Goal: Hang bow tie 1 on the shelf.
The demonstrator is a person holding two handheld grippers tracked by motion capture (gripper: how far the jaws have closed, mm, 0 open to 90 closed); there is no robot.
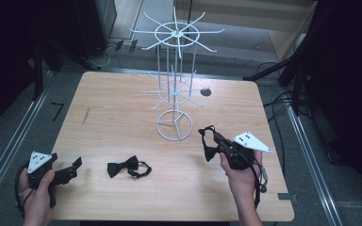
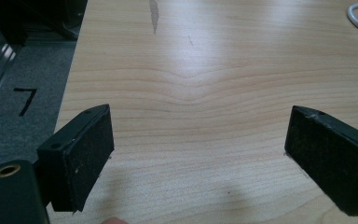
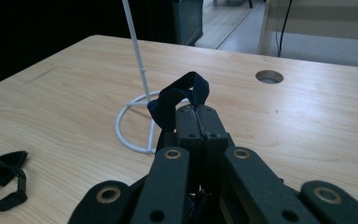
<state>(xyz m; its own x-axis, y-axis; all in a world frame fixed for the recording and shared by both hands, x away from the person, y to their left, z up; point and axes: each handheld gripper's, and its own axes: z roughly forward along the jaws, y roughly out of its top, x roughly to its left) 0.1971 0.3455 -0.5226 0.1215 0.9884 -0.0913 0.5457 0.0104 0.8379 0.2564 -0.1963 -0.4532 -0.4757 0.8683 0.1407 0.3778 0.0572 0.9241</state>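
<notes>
High view first, reading left to right. Your left gripper point(image 1: 75, 165) sits at about 8 o'clock on the wooden table point(image 1: 122, 108), just inside the near left edge, with your left hand point(image 1: 37, 188) wrapped round its handle. In the left gripper view its two black pads point(image 2: 86, 158) stand wide apart with nothing but bare wood grain between them, so they grip nothing.

Moving right, a black bow tie point(image 1: 128, 167) lies flat on the table at roughly 6 o'clock, apart from both grippers, its strap curled at its right end. It also shows at the lower left of the right gripper view point(image 3: 2, 179).

Past the middle, the white wire display stand point(image 1: 174, 84) stands upright at about 12 o'clock, its ring base point(image 1: 174, 125) resting on the wood and its two tiers of spokes bare.

Further right, at about 4 o'clock, your right gripper point(image 1: 211, 135) is held in your right hand point(image 1: 240, 174) above the table, pointing toward the stand's base. Its jaws are pressed fully together on a second black bow tie point(image 1: 209, 143): in the high view the bow hangs below the jaw tips, and in the right gripper view a loop of its strap point(image 3: 182, 98) rises in front of the closed jaw tips, with the ring base just beyond.
</notes>
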